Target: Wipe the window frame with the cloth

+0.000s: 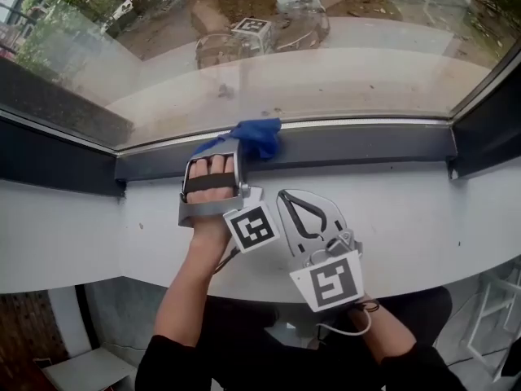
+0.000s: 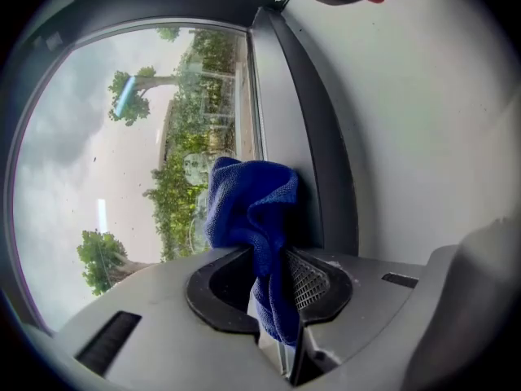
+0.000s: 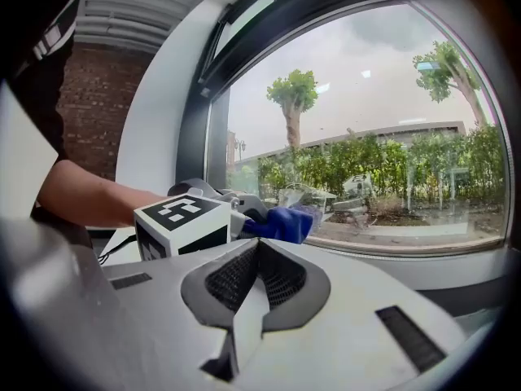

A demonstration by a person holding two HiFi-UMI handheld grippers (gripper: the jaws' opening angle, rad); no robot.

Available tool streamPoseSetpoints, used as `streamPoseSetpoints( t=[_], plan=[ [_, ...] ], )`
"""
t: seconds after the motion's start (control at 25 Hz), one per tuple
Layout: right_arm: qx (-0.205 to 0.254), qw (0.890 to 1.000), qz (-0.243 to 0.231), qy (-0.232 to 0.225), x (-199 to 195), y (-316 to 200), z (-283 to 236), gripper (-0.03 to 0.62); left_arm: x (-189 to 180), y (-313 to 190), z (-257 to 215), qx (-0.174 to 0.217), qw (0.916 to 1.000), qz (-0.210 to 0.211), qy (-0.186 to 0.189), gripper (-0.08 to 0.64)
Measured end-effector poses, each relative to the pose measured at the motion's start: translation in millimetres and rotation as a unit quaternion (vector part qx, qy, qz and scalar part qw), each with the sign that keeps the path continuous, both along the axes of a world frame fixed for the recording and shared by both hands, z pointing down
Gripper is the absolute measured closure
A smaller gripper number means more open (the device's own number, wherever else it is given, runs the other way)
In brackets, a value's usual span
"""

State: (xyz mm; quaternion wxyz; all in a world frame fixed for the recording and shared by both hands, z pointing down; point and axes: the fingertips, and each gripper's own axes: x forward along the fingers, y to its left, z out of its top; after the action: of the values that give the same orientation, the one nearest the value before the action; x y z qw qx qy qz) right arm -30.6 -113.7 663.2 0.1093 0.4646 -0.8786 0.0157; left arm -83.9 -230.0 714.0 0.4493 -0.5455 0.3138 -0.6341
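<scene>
left claw (image 2: 277,296) clamped on blue cloth (image 2: 248,210), its bunch set against the dark window frame (image 1: 366,145) for wiping; right claw (image 3: 248,292) closed and empty, kept clear over the sill (image 1: 431,218).

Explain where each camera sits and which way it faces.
Head view: on the person's head, facing down at the window frame; forearms, left gripper, right gripper show.
Left gripper view: on the left gripper, facing the glass; its jaws grip the blue cloth.
Right gripper view: on the right gripper, facing the left one; its jaws shut, empty.
Shared: the cloth.
</scene>
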Motion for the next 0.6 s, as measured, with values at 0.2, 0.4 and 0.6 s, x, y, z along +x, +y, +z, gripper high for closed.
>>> streamPoseSetpoints(
  t=[0.2, 0.4, 0.6],
  plan=[
    [-0.002, 1.0, 0.003, 0.009, 5, 7, 6, 0.586, 1, -2, -2, 0.004, 0.9999, 0.001, -0.01, 0.48],
    [0.013, 0.999, -0.001, 0.042, 15, 23, 7, 0.586, 13, 1, -8, 0.008, 0.9997, 0.023, -0.007, 0.48],
    [0.013, 0.998, -0.025, 0.054, 10, 32, 11, 0.586, 19, 4, -2, -0.005, 0.9996, 0.026, 0.0, 0.48]
  ],
)
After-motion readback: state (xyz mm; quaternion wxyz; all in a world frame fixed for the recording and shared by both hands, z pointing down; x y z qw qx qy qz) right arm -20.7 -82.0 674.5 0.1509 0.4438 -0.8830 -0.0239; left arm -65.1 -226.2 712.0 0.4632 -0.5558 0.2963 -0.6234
